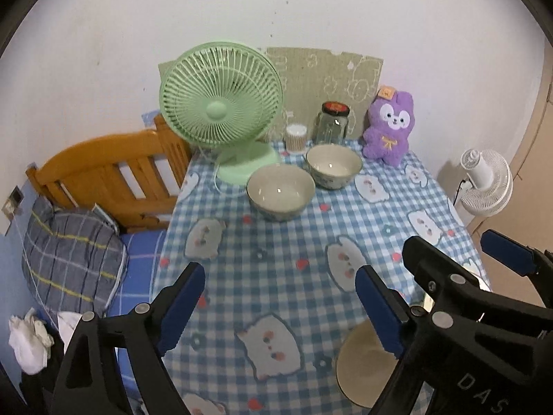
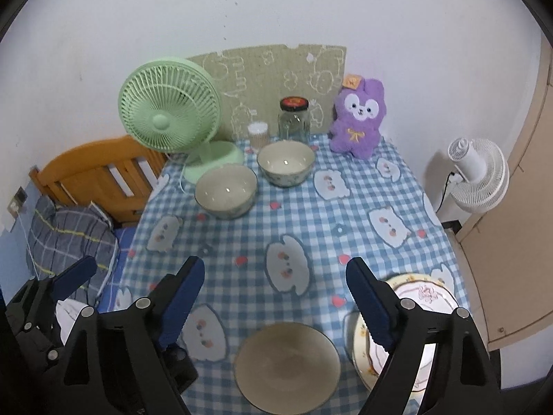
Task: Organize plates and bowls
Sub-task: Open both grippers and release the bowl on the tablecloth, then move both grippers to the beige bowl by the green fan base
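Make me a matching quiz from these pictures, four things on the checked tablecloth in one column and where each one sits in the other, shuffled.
Things:
1. mint green desk fan
2. purple plush bunny
3. plain beige round plate
4. clear glass jar with a dark lid

Places:
A. near edge, between the right gripper's fingers
B. back left corner
C. back right corner
D. back middle, behind the bowls

Pairs: 1-B, 2-C, 3-A, 4-D

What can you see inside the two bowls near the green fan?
Both bowls look empty, showing pale glazed insides. The near wall of each hides part of its inside from view.
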